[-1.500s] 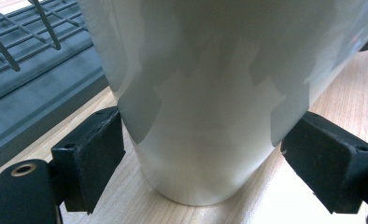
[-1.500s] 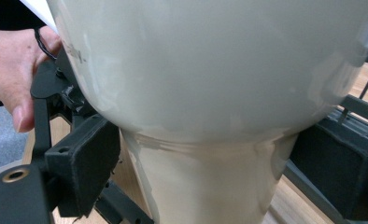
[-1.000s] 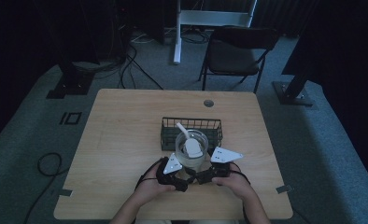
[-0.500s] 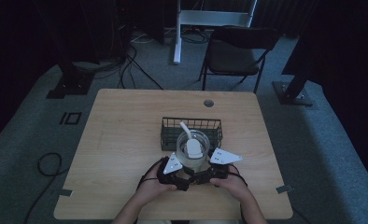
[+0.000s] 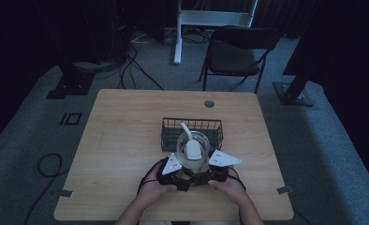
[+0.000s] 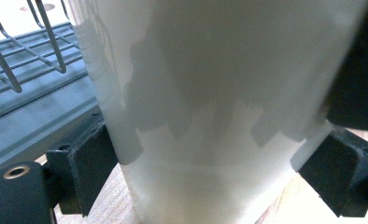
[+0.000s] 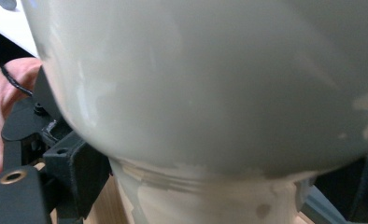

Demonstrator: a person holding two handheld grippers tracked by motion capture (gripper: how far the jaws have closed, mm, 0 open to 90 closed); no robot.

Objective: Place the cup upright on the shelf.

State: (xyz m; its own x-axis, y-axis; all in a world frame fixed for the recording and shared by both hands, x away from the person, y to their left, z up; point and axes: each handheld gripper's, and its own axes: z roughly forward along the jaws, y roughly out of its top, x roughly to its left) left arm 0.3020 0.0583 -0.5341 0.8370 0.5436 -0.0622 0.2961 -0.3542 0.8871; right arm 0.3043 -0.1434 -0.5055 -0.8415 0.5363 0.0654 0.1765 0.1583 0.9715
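Note:
A clear glass cup with a white scoop inside it stands on the wooden table, right in front of a black wire basket. My left gripper grips the cup from its near-left side. My right gripper grips it from the near-right. In the left gripper view the pale cup wall sits between the two black pads, which press on its sides. In the right gripper view the cup's rounded body and narrower foot lie between the pads.
The basket's wire rim is just behind the cup. A round cable hole lies near the table's far edge. A dark chair stands beyond the table. A person's hands hold both grippers at the near edge.

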